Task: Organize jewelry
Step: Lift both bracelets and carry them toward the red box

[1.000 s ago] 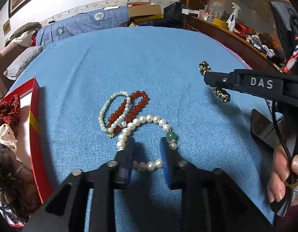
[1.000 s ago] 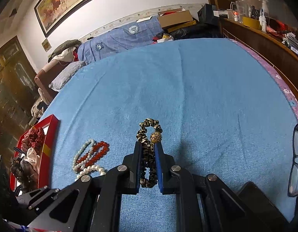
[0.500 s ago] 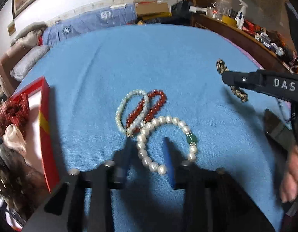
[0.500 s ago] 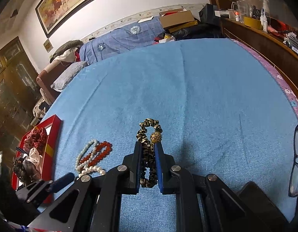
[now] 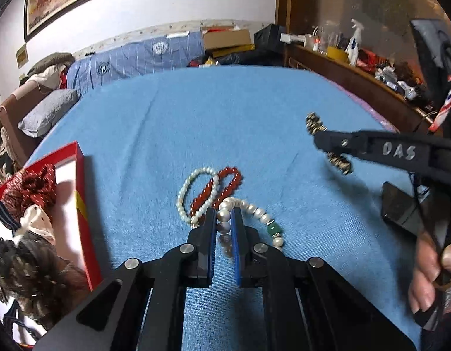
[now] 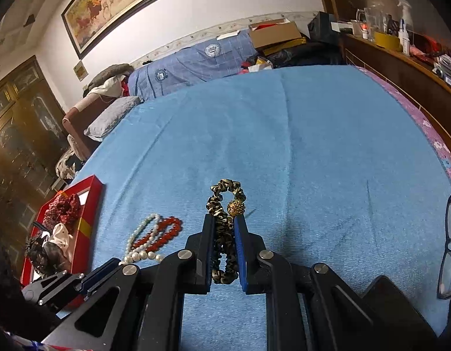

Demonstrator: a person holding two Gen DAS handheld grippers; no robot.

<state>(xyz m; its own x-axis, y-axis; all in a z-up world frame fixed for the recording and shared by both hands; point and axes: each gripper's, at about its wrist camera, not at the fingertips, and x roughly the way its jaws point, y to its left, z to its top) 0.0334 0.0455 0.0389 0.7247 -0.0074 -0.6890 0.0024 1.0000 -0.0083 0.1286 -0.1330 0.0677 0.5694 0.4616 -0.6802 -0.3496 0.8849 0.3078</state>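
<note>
While the left gripper is clamping the big pearl bracelet on the blue bedspread, the red box is lying to its left, nearer this hand. Beyond are lying two bracelets, small pearl and red bead. The right gripper is pinching one leopard-print scrunchie.

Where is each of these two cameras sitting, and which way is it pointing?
Left wrist view: sits on the left gripper, looking forward and down along its fingers, shut on the pearl bracelet; the person's right hand shows at the edge.
Right wrist view: sits on the right gripper, facing across the blue bedspread, shut on a leopard-print scrunchie; the left gripper shows lower left.
Shared: bedspread, red box, red bead bracelet, scrunchie.
</note>
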